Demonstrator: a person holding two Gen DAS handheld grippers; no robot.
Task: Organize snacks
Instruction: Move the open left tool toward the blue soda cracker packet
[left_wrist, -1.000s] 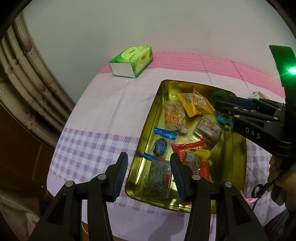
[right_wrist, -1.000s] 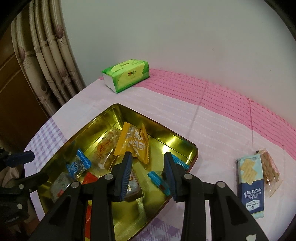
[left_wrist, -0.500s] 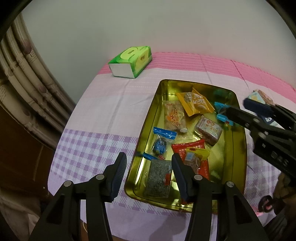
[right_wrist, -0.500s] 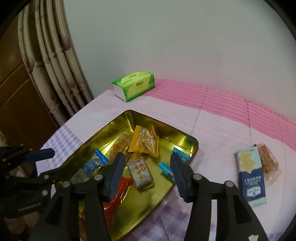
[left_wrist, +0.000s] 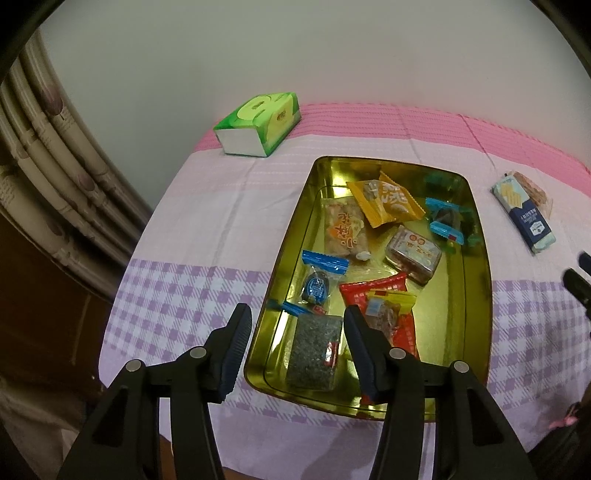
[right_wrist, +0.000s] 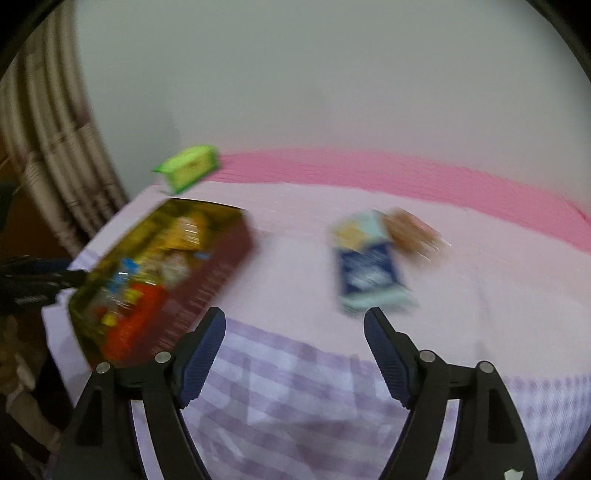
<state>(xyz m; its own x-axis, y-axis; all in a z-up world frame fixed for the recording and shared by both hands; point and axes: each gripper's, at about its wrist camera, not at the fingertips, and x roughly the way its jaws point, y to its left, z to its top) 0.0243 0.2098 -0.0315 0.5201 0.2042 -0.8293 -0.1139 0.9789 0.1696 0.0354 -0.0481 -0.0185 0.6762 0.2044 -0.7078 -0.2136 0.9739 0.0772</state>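
Right gripper (right_wrist: 294, 321), angled down over the desk (right_wrist: 295, 258), has left the tin (right_wrist: 221, 266); fingers just opened, empty. Left gripper (left_wrist: 297, 317) unmoved, parted, empty.

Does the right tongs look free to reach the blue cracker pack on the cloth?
Probably yes: the right tongs are open and empty, and the blue cracker pack lies just ahead on bare cloth.

The right claw (right_wrist: 294, 350) (jaws just opening, empty) left the tin (right_wrist: 221, 266).
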